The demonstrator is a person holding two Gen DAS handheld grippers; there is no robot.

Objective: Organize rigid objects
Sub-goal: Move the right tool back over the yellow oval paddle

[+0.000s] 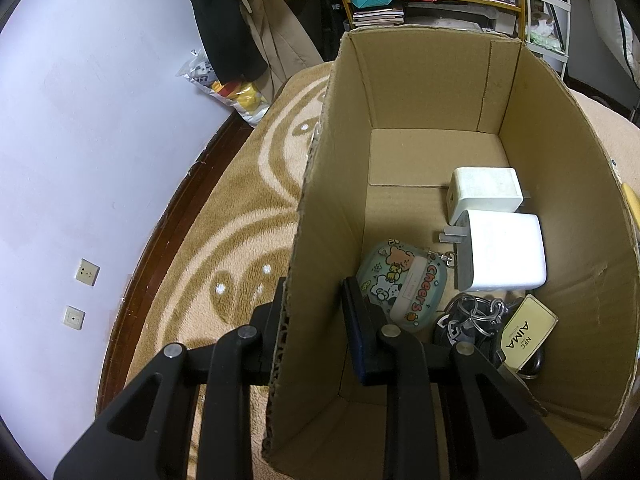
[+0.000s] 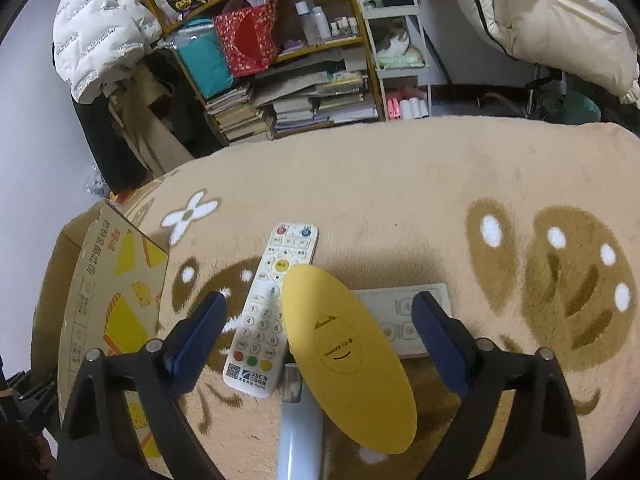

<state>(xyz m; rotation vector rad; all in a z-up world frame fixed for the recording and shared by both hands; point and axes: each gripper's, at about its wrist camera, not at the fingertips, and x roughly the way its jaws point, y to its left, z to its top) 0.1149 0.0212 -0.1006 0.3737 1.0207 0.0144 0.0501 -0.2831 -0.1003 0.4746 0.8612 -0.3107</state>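
An open cardboard box (image 1: 432, 92) stands on a beige patterned rug. Inside lie two white chargers (image 1: 500, 248), a cartoon "Cheers" case (image 1: 400, 280), a bunch of keys (image 1: 472, 316) and a yellow AIMA tag (image 1: 528, 328). My left gripper (image 1: 316, 308) is open and straddles the box's left wall, one finger outside, one inside. In the right wrist view a yellow oval paddle (image 2: 348, 352) with a pale blue handle lies over a white remote (image 2: 272, 308) and a flat white panel (image 2: 400, 316). My right gripper (image 2: 320, 312) hangs open above the paddle, a finger on either side.
The box (image 2: 112, 280) stands left of the remote in the right wrist view. Beyond the rug (image 2: 400, 184) are a shelf of books and bags (image 2: 288, 80), a white cart (image 2: 400, 52), hanging coats and a lilac wall (image 1: 80, 120) with sockets.
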